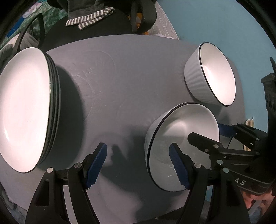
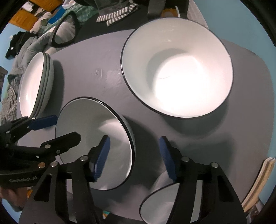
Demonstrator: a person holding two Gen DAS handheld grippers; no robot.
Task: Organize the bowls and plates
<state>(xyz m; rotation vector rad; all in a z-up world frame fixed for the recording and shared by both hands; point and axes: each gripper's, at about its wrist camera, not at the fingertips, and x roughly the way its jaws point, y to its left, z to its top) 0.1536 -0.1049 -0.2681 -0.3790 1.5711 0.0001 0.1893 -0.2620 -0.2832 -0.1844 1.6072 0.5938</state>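
A white bowl with a dark rim (image 1: 182, 137) (image 2: 93, 131) stands near the front of the grey round table (image 1: 120, 77). My left gripper (image 1: 138, 165) (image 2: 67, 127) is open and straddles one side of the rim, one blue pad inside the bowl and one outside. My right gripper (image 2: 134, 159) (image 1: 206, 132) is open and straddles the opposite side the same way, with a gap at both pads. A bigger white bowl (image 2: 177, 69) (image 1: 212, 74) sits behind. A stack of white plates (image 1: 24, 108) (image 2: 32, 86) lies at the left.
Another dark-rimmed white bowl (image 2: 160, 203) sits at the table's near edge, partly hidden by my right finger. A black chair with a striped cloth (image 1: 89, 20) (image 2: 117, 15) stands behind the table. Light wooden slats (image 2: 258, 181) lean at the far right.
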